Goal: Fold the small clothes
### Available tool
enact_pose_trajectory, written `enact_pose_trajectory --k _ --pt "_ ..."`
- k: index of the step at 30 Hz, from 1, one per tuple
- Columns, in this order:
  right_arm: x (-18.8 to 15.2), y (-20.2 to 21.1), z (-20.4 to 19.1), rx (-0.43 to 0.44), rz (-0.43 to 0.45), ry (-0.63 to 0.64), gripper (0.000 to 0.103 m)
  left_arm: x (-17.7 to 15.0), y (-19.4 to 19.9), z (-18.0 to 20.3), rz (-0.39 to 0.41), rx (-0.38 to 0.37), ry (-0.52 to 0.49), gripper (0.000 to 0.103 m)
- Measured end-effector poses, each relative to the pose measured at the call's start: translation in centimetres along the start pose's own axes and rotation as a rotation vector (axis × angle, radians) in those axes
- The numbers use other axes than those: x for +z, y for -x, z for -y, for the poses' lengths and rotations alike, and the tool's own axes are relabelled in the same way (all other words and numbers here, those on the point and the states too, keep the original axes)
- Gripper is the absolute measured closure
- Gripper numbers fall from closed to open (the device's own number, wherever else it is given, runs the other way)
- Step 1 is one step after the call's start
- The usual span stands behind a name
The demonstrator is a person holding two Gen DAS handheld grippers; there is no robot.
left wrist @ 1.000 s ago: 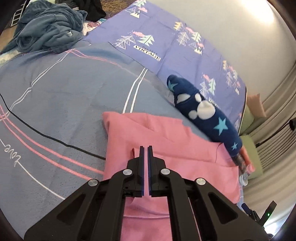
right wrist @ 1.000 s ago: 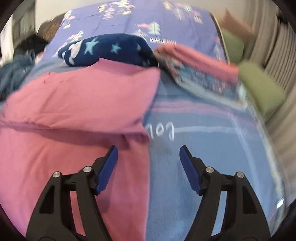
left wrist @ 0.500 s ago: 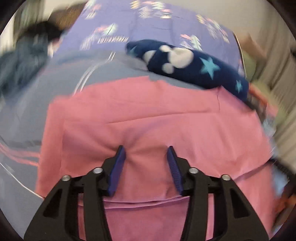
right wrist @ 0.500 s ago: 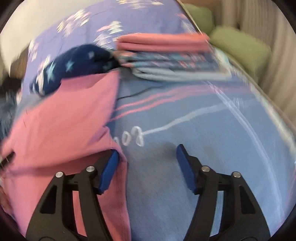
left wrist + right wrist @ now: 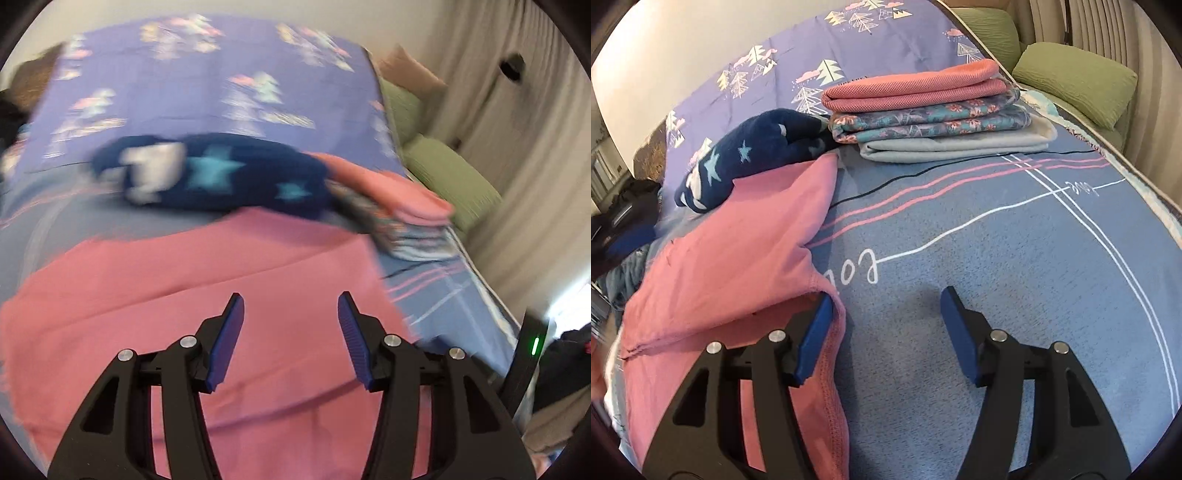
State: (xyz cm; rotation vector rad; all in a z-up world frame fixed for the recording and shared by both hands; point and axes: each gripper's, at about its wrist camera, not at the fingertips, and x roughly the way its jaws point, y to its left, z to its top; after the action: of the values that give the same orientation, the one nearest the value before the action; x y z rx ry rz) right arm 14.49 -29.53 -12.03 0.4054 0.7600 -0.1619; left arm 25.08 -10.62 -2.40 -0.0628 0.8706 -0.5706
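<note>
Right now both tools are released, gripping nothing. The left gripper (image 5: pixel 290 314) has its jaws spread wide, and the pink garment (image 5: pixel 221 295) lies flat directly beneath and ahead of them, filling the space between the blue pads (image 5: pixel 226 343). Whether those pads touch the cloth cannot be told, since this view is blurred. Beyond the garment, straight ahead of this tool, lies a navy star-print piece (image 5: pixel 221 177), and ahead to the right sits a stack of folded clothes (image 5: pixel 399 210). Farther right are green cushions (image 5: pixel 443 173) and a pale curtain (image 5: pixel 517 184).

The right gripper (image 5: pixel 886 306) is likewise parted. Its left pad (image 5: pixel 816 332) sits right at the stitched edge of the pink garment (image 5: pixel 738 251), which spreads away to the left of the tool with a folded layer on top; its right pad is over the bare blue blanket (image 5: pixel 997 240). White lettering (image 5: pixel 855 271) lies just ahead, between the fingers. Farther ahead stands the stack of folded clothes (image 5: pixel 923 110), pink on top, floral in the middle, grey at the bottom, with the navy star-print piece (image 5: pixel 757 151) to its left, touching the garment's far corner.
</note>
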Motion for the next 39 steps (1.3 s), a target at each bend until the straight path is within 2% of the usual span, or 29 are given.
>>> enact_pose_trajectory --k 2,3,5,8,10,11,13,14,15,16,17,19,21,24,26,27,28,29,31,33,34,35,36,37,39 --pt "0.0 0.1 0.3 0.037 0.003 -0.015 0.042 1.7 -3.8 3.0 -0.073 -0.024 -0.019 0.05" --pt "0.0 0.1 0.5 0.06 0.002 -0.019 0.045 2.4 -6.2 4.5 -0.115 -0.003 -0.039 0.05" --pt "0.0 0.2 0.6 0.095 -0.003 -0.022 0.051 3.2 -10.1 6.5 -0.168 0.087 -0.066 0.05" --pt "0.3 -0.2 0.5 0.156 -0.028 -0.016 0.052 3.5 -14.7 8.5 -0.244 0.166 -0.109 0.05" --pt "0.5 -0.5 0.1 0.185 -0.042 0.009 0.057 3.8 -16.3 9.3 -0.227 0.233 -0.134 0.05" --pt "0.6 -0.7 -0.1 0.202 -0.055 0.024 0.064 3.9 -16.6 9.4 -0.22 0.248 -0.139 0.051" --pt "0.9 -1.3 -0.6 0.227 -0.083 0.05 0.076 4.3 -17.3 9.3 -0.208 0.254 -0.122 0.079" --pt "1.0 -1.6 -0.5 0.237 -0.1 0.04 0.093 4.6 -17.4 9.0 -0.206 0.244 -0.108 0.082" --pt "1.0 -1.8 0.0 0.249 -0.112 0.011 0.1 4.8 -17.5 8.7 -0.198 0.23 -0.089 0.091" --pt "1.1 -1.9 0.7 0.269 -0.122 -0.043 0.101 5.0 -17.6 8.2 -0.191 0.216 -0.066 0.095" --pt "1.1 -2.2 2.0 0.309 -0.152 -0.144 0.101 5.2 -17.8 8.0 -0.187 0.205 -0.047 0.096" --pt "0.9 -2.6 3.5 0.367 -0.193 -0.26 0.101 5.4 -18.0 7.1 -0.165 0.172 0.015 0.098" --pt "0.4 -2.6 4.3 0.399 -0.205 -0.324 0.101 5.3 -18.2 6.8 -0.141 0.158 0.042 0.098" --pt "-0.1 -2.1 4.6 0.39 -0.206 -0.357 0.103 5.4 -18.0 6.5 -0.112 0.129 0.071 0.097" --pt "-0.2 -1.7 4.7 0.378 -0.21 -0.356 0.102 5.3 -17.1 6.6 -0.105 0.121 0.061 0.091" --pt "-0.2 -1.5 4.7 0.374 -0.21 -0.355 0.102 5.2 -16.1 6.8 -0.102 0.131 0.04 0.074" --pt "-0.1 -1.3 4.9 0.363 -0.206 -0.359 0.102 4.8 -14.7 7.2 -0.081 0.156 0.0 0.052" --pt "0.0 -1.0 5.1 0.344 -0.195 -0.364 0.102 4.5 -13.0 7.5 -0.045 0.187 -0.052 0.046" --pt "0.5 0.2 5.4 0.28 -0.125 -0.336 0.101 3.2 -9.6 7.7 -0.007 0.226 -0.173 0.043" --pt "1.2 1.2 5.1 0.229 -0.048 -0.26 0.098 1.7 -5.8 6.2 0.018 0.261 -0.229 0.04" --pt "1.5 1.5 4.5 0.237 -0.026 -0.205 0.098 1.0 -4.1 5.1 0.037 0.281 -0.231 0.04" --pt "1.9 1.6 3.9 0.27 -0.024 -0.149 0.098 -0.2 -1.4 3.2 0.067 0.316 -0.218 0.04" --pt "2.1 1.6 2.6 0.344 -0.051 -0.073 0.098 -1.6 1.4 0.9 0.089 0.341 -0.186 0.039" --pt "2.1 1.6 2.1 0.38 -0.078 -0.037 0.098 -3.2 4.2 -1.7 0.104 0.362 -0.135 0.039" --pt "1.5 1.9 1.4 0.408 -0.12 0.008 0.096 -7.0 9.3 -6.8 0.129 0.423 -0.012 0.035"
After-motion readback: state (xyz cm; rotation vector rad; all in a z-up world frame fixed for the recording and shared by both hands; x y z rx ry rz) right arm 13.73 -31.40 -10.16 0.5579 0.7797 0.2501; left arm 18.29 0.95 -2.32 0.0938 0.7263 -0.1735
